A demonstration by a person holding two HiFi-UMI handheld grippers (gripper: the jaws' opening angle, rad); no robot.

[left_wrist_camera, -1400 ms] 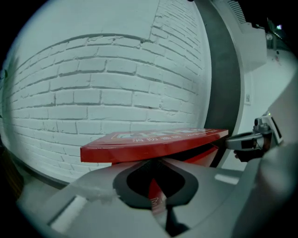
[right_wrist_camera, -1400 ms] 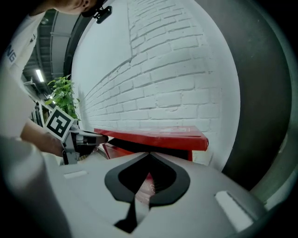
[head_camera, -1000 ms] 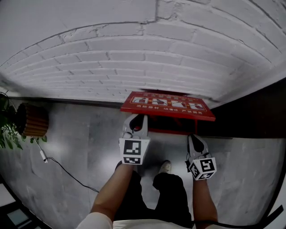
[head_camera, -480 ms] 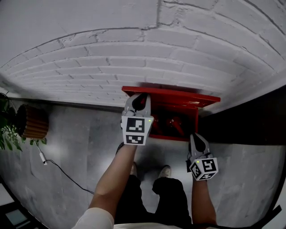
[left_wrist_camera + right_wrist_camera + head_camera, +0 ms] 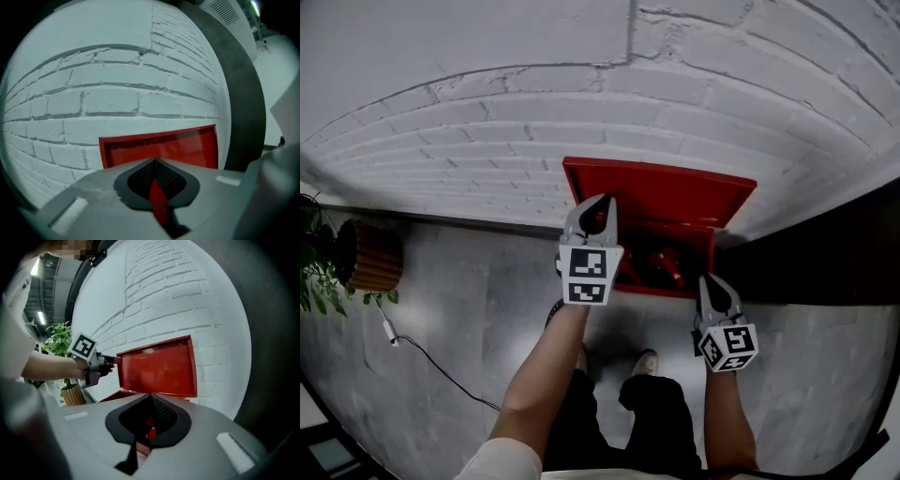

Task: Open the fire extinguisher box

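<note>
White brick wall (image 5: 487, 56), grey floor (image 5: 469, 309). Red fire extinguisher box (image 5: 661, 272) at wall base, lid (image 5: 666, 192) up. L gripper (image 5: 598, 202) jaws clenched on lid's left edge. R gripper (image 5: 710, 281) jaws closed, empty, by box's front-right corner.

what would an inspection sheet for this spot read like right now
surface: grey floor meeting a white brick wall
job's things: red fire extinguisher box against the wall, its lid raised and leaning back toward the bricks; red shapes inside, likely extinguishers
clutter: nothing seen
grippers: left gripper shut on the lid near its left side; right gripper shut, empty, by the box's right front corner
cables: one thin cable trailing across the floor at the left
surroundings: slatted planter with a leafy plant at the far left; dark panel right of the box
</note>
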